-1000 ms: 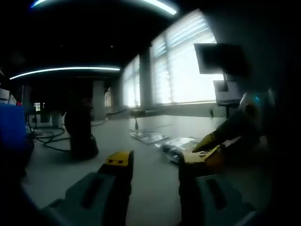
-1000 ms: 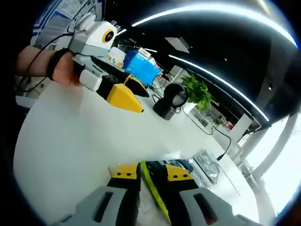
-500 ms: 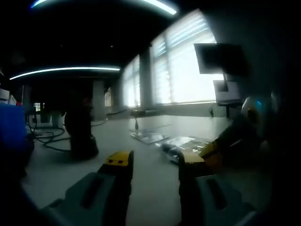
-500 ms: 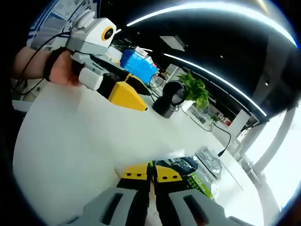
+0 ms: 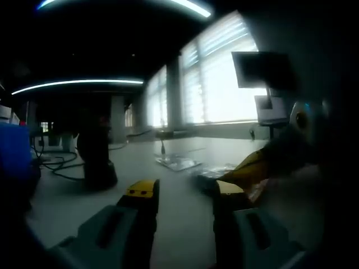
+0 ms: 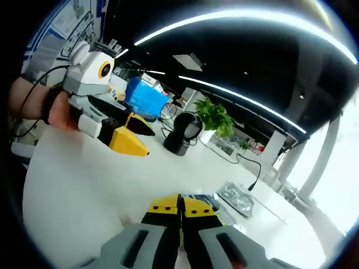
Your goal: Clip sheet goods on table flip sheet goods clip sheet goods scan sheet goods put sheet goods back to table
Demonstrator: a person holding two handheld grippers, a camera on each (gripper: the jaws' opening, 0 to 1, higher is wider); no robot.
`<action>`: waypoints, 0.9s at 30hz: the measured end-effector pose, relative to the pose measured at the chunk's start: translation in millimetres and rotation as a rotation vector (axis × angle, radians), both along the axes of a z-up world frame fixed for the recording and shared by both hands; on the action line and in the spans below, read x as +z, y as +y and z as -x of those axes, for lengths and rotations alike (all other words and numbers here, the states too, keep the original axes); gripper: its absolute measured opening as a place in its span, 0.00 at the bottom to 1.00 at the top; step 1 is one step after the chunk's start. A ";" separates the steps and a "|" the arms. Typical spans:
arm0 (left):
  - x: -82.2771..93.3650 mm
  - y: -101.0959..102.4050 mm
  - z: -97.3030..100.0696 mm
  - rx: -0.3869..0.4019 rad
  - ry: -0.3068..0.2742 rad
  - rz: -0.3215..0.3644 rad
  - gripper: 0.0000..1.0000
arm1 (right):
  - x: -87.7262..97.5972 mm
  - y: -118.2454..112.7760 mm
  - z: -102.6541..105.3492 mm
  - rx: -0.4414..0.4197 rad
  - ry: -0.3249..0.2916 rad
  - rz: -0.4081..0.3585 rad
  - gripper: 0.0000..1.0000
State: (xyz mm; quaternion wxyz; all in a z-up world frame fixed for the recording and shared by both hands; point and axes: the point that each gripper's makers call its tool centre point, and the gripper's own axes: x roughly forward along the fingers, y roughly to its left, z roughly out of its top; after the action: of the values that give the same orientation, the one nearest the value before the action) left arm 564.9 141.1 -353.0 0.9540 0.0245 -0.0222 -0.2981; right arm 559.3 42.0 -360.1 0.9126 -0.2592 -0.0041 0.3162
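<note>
Right gripper view shows the right gripper (image 6: 180, 206) with its yellow-tipped jaws pressed together on the edge of the sheet goods (image 6: 210, 203), where a second ago the same jaws stood apart with a thin green-edged pack between them. The clamp has closed, so the first clip step looks done, and the flip is probably next. The scene around the closed tips has also tilted and dropped away in that view, which suggests the hand is starting to lift or turn; the pack's grip looks narrow, taken near one edge, so a slack, glossy packet could sag or slide during the turn. Beyond the clamped pack, farther along the white table (image 6: 78, 190), lies a second flat packet (image 6: 238, 197), silvery and crinkled like foil film. The black round-headed scanner (image 6: 180, 133) stands on the table past the pack, upright on its stand, matte and dark. Nearer the scanner than the pack, the left gripper (image 6: 126, 140) hangs above the table, held in a hand (image 6: 59, 109); its wedge-shaped yellow tips look shut there, yet left gripper view shows its own jaws (image 5: 179, 190) spread and holding nothing over the smooth tabletop.
</note>
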 end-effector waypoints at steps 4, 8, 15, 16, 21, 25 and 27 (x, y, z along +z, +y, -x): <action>-0.1 -0.2 -0.2 -0.001 0.000 -0.001 0.31 | 4.0 -2.4 5.8 0.001 0.005 -0.017 0.00; 0.0 0.2 -0.5 0.000 0.000 0.000 0.31 | 4.5 -11.5 18.7 0.004 -0.029 0.020 0.00; -0.3 0.3 -1.0 0.001 -0.001 -0.005 0.31 | -29.0 -22.9 38.5 0.039 -0.078 0.175 0.00; -0.5 0.4 -1.1 0.001 -0.001 -0.006 0.31 | -32.7 -22.6 40.0 0.042 -0.080 0.177 0.00; -1.8 0.6 -1.9 0.005 0.001 -0.015 0.31 | -33.8 -22.1 37.7 0.049 -0.107 0.200 0.00; -2.3 0.5 -2.2 0.005 0.002 -0.019 0.31 | -38.6 -20.2 34.4 0.056 -0.106 0.227 0.02; -2.2 0.7 -2.3 0.006 0.002 -0.019 0.31 | -39.4 -19.6 33.4 0.056 -0.105 0.228 0.03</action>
State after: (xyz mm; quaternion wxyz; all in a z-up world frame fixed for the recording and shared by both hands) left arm 567.2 141.9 -355.2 0.9546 0.0331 -0.0186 -0.2955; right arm 526.0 22.4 -399.6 0.8666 -0.3772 -0.0233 0.3260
